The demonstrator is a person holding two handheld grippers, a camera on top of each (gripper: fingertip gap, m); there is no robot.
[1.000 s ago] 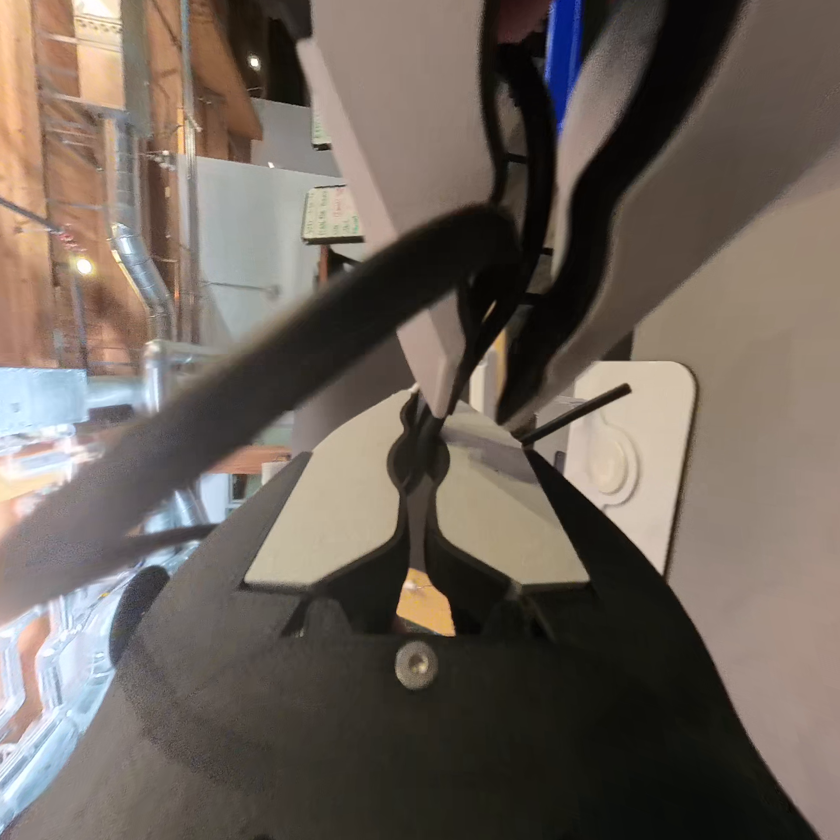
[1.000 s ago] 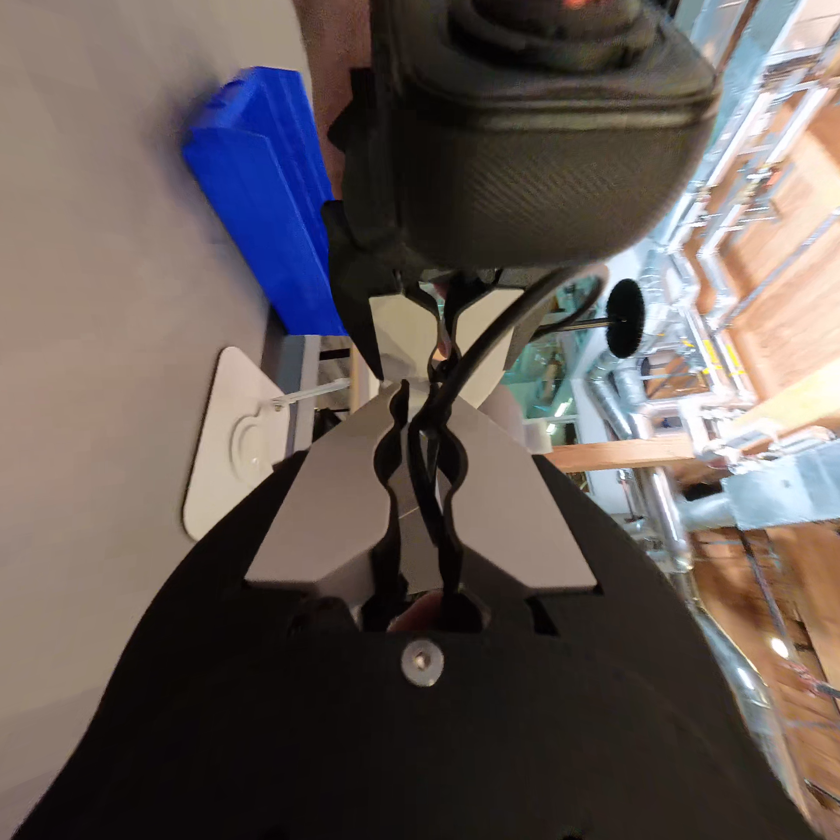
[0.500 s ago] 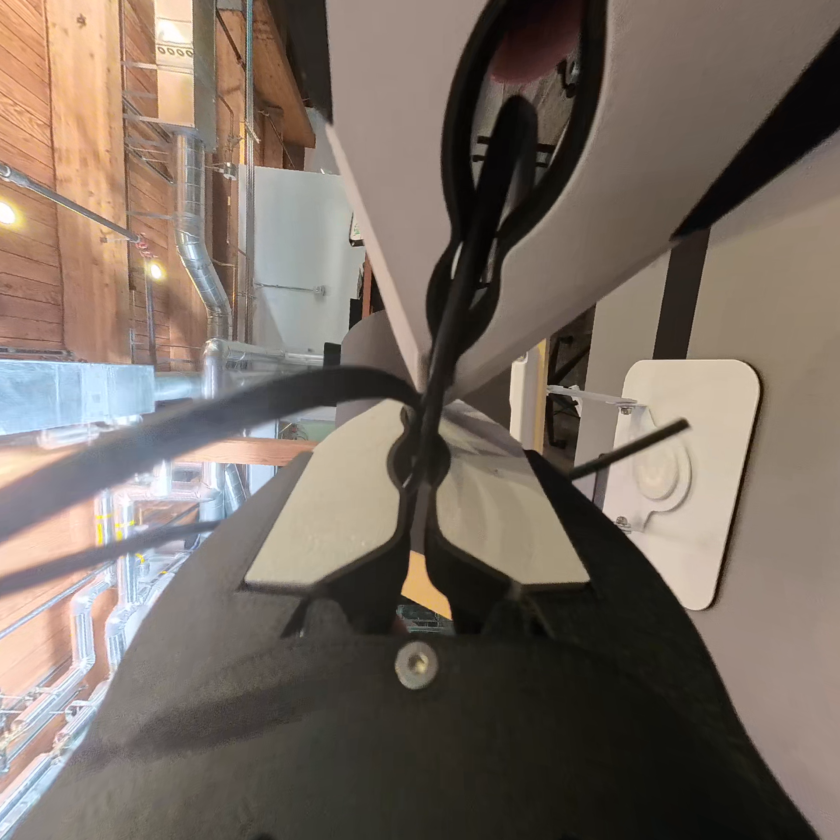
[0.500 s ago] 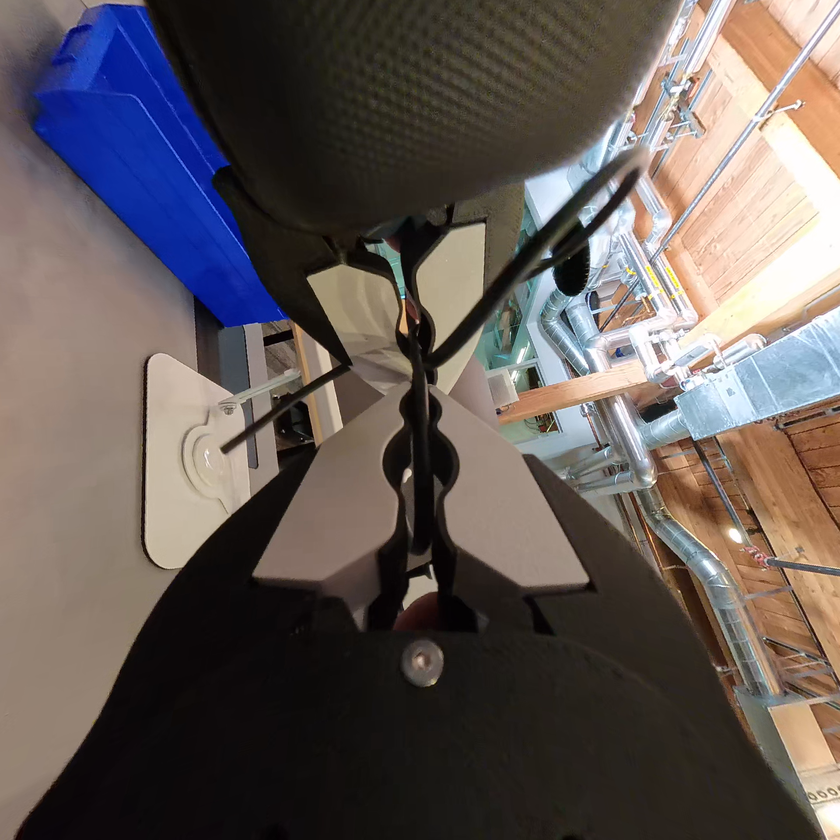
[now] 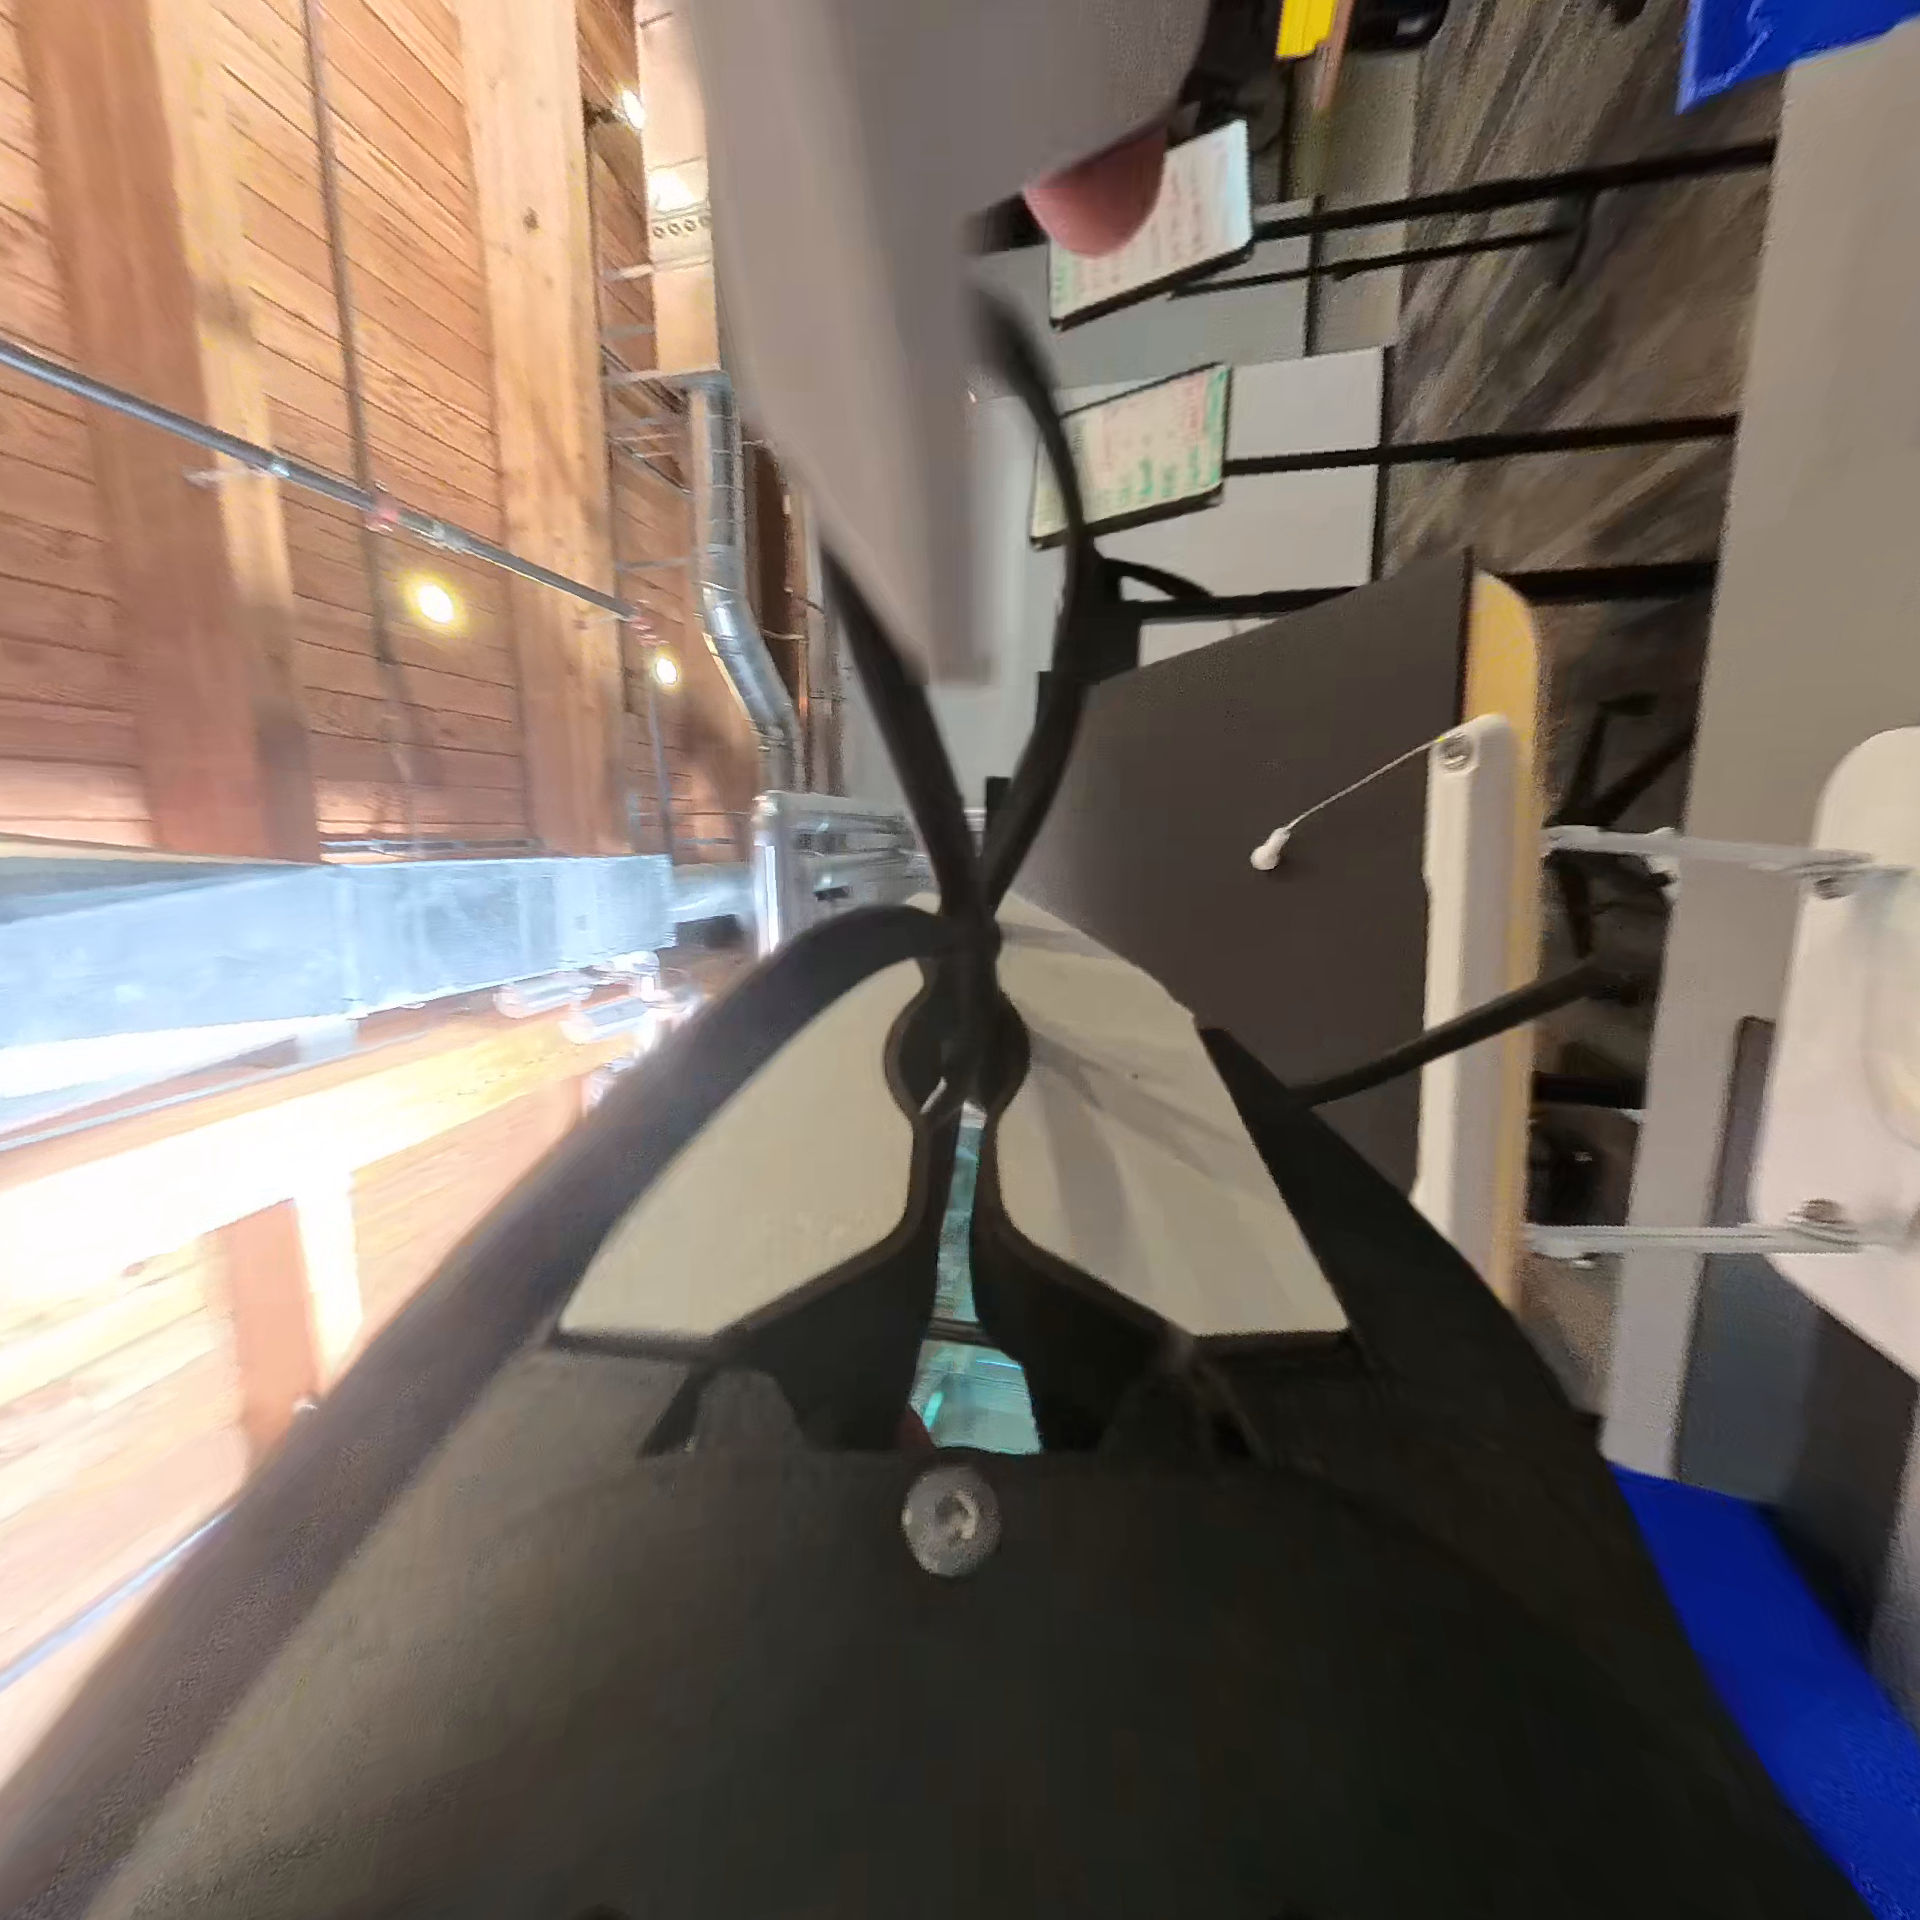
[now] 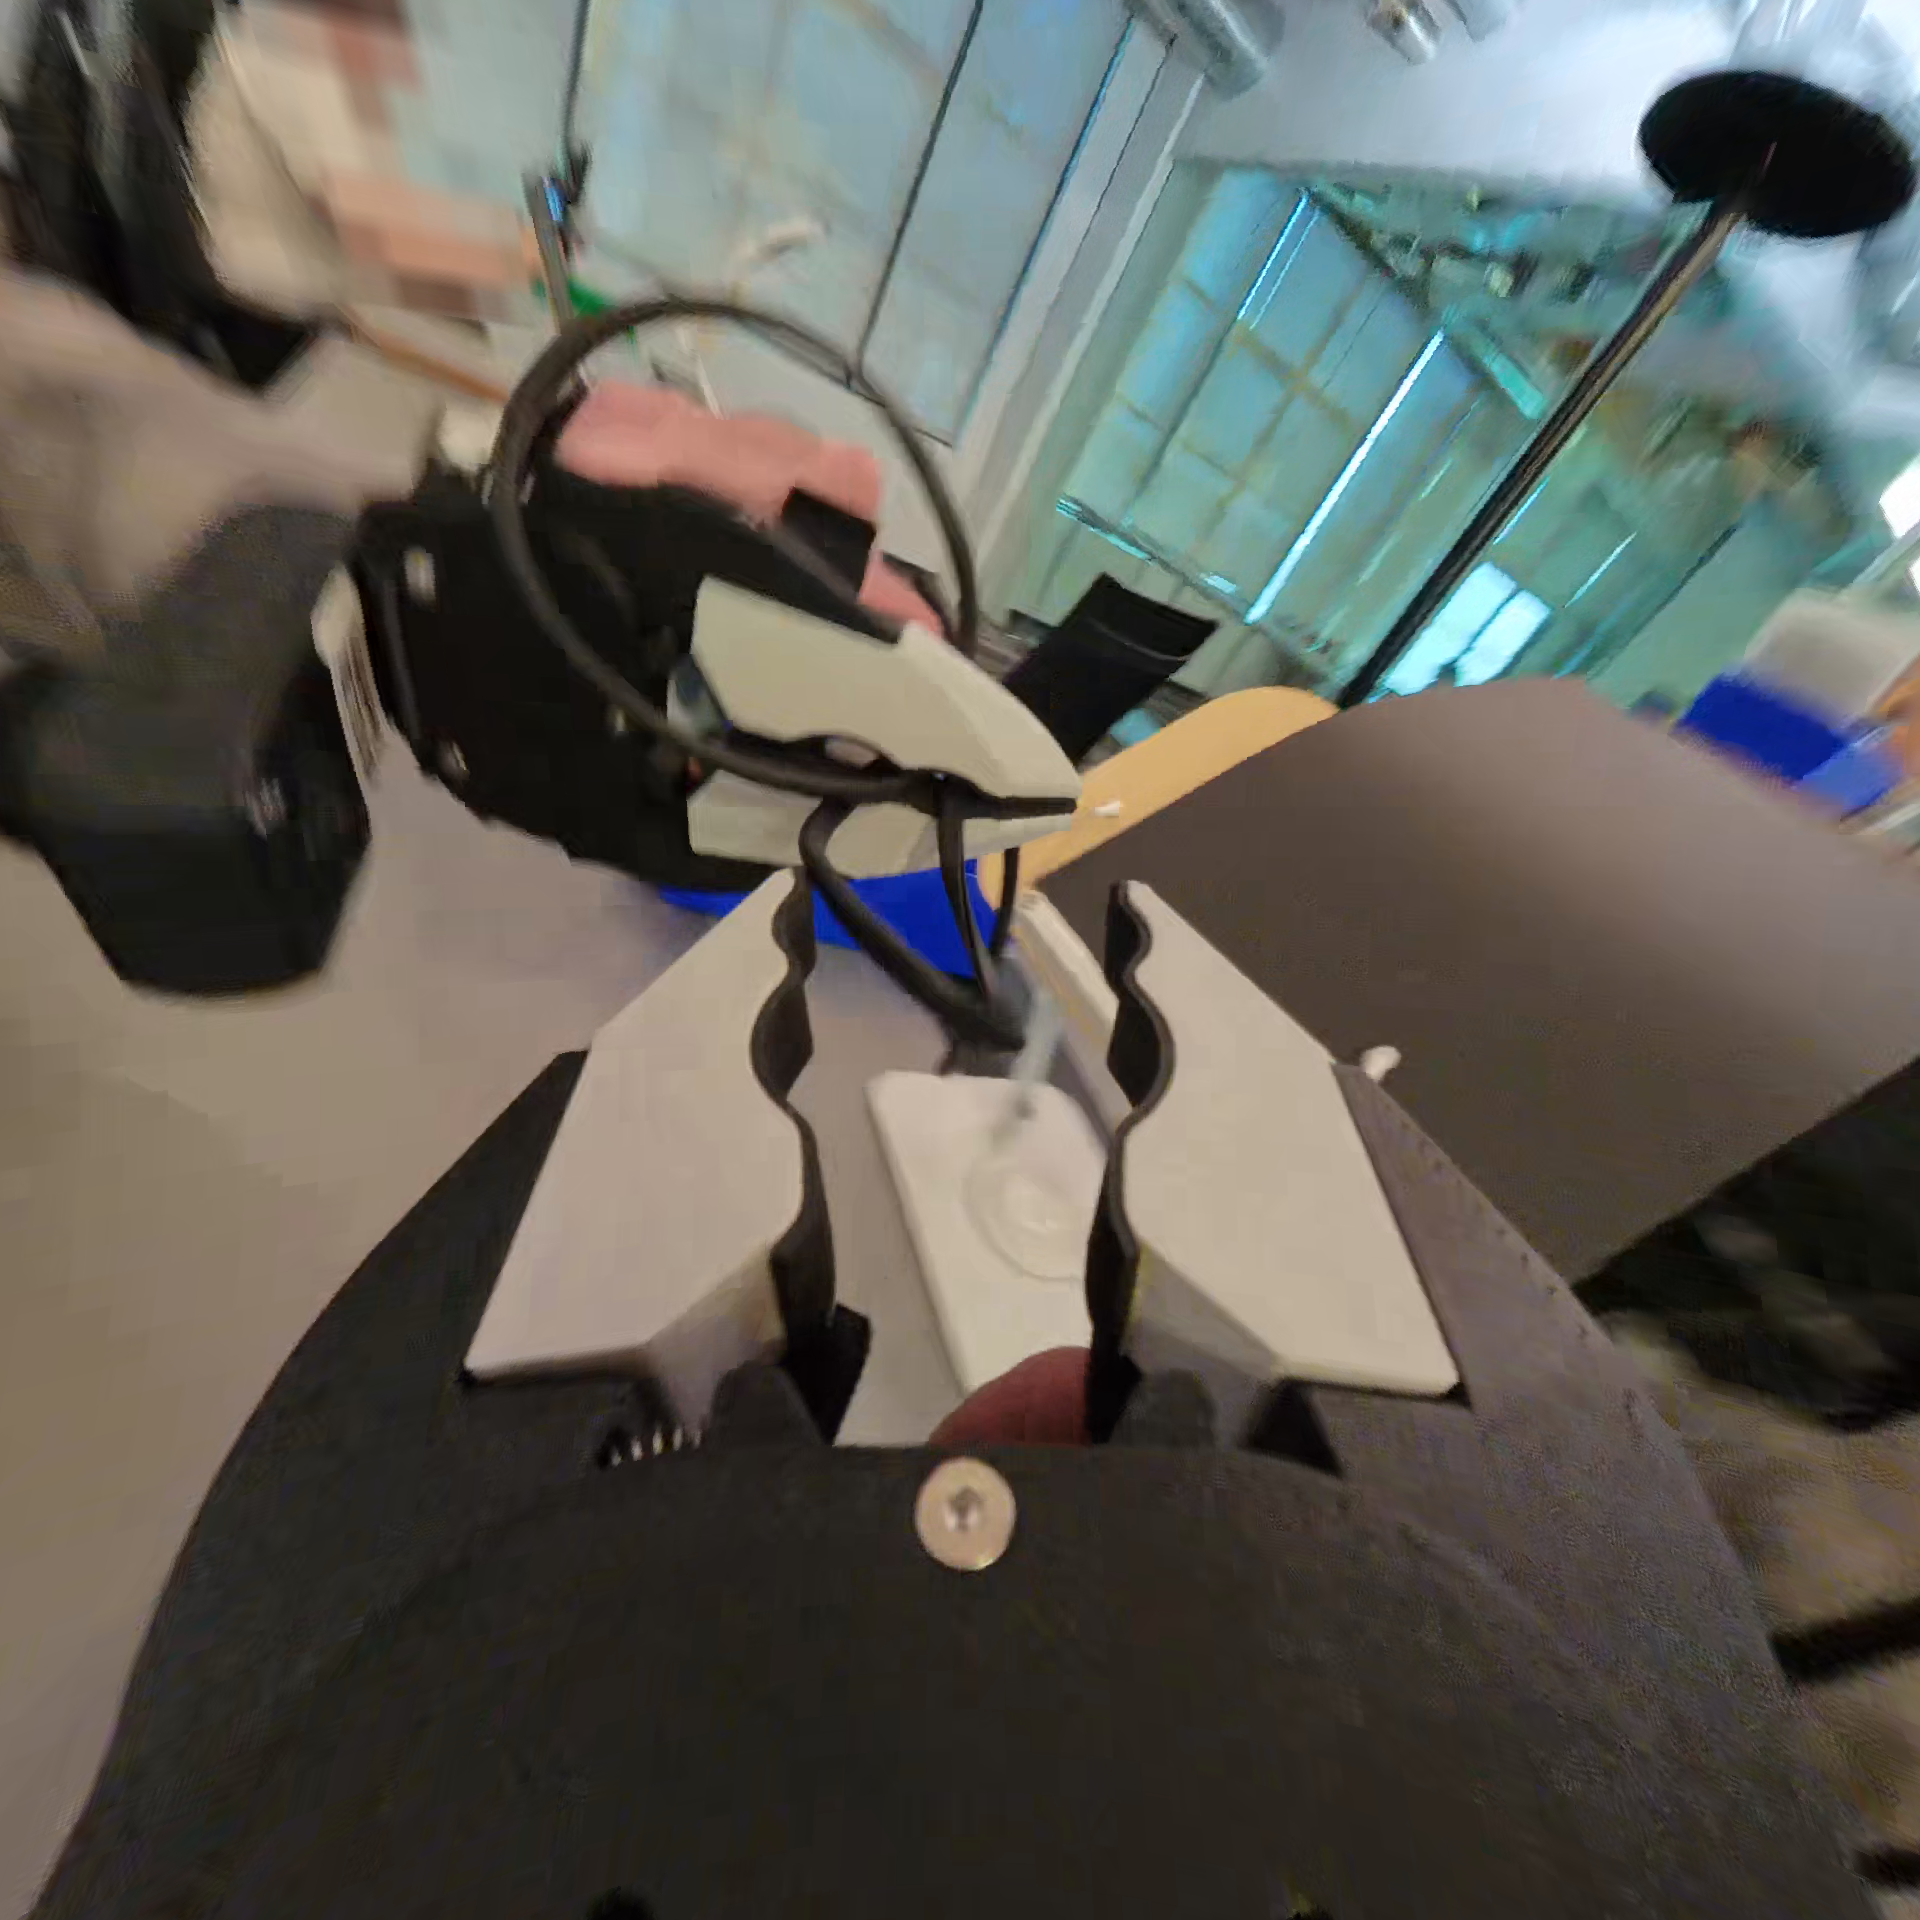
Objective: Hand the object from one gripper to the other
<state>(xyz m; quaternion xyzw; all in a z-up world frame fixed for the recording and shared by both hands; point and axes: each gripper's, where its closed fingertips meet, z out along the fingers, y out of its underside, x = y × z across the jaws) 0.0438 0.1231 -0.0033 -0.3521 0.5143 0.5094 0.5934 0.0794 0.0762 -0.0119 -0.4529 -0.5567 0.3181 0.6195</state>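
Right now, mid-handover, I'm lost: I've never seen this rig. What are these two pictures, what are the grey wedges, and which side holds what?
There is no robot arm. A person holds a two-finger claw in each hand, and a camera on each one looks forward along its fingers. The grey wedges low in each picture are that claw's own fingers.

In the left wrist view, the left claw is shut on a looped black cable. In the right wrist view, the right claw is open and empty. The claw seen farther off in that view is the left one, gripping the cable.

Below them is a grey table with a white plate on it. Both pictures are somewhat blurred.
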